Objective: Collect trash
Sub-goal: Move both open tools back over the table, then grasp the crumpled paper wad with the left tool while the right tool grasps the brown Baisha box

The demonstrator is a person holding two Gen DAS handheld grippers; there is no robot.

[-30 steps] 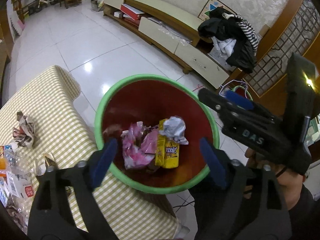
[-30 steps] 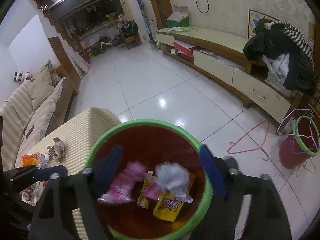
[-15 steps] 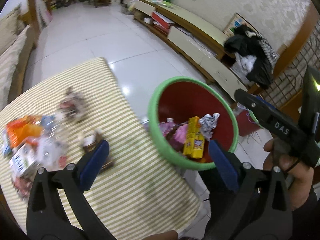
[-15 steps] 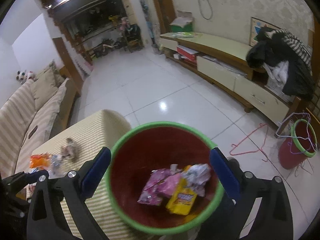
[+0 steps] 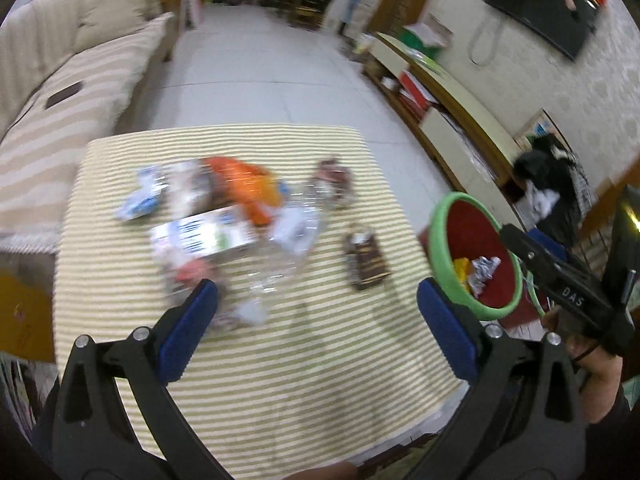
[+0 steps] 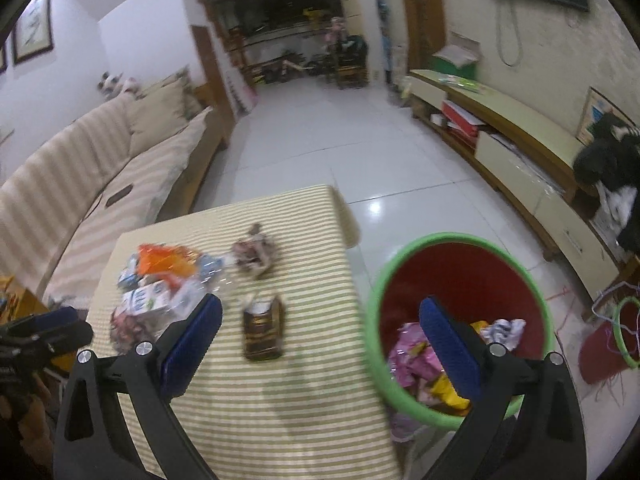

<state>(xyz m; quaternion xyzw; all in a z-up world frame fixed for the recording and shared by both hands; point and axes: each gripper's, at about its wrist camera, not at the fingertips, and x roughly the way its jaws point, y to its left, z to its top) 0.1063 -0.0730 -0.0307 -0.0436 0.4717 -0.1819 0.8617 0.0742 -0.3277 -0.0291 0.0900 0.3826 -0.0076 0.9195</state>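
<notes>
My left gripper [image 5: 316, 330] hangs open over the near half of the striped table [image 5: 280, 392], nothing between its blue pads. Ahead lies a blurred trash pile: an orange wrapper [image 5: 244, 184], a white-and-blue carton [image 5: 200, 236] and a clear plastic bottle [image 5: 288, 248]. A brown wrapper [image 5: 366, 262] and a crumpled wrapper [image 5: 334, 178] lie apart to the right. My right gripper [image 6: 320, 344] is open too, straddling the table edge and the red bin with a green rim [image 6: 372, 320]. The bin holds pink, yellow and silver wrappers. The brown wrapper [image 6: 262, 330] lies just beyond the right gripper's left pad.
A striped sofa [image 6: 100, 184] runs along the left. A low TV cabinet [image 6: 520, 152] with dark clothes [image 6: 608, 148] lines the right wall. A second red bin [image 6: 616, 344] with wire hangers stands on the white tiled floor [image 6: 340, 152].
Both views have swung left from above the bin to the table. The bin now sits at the right. Both pairs of jaws stand a little wider and remain empty.
</notes>
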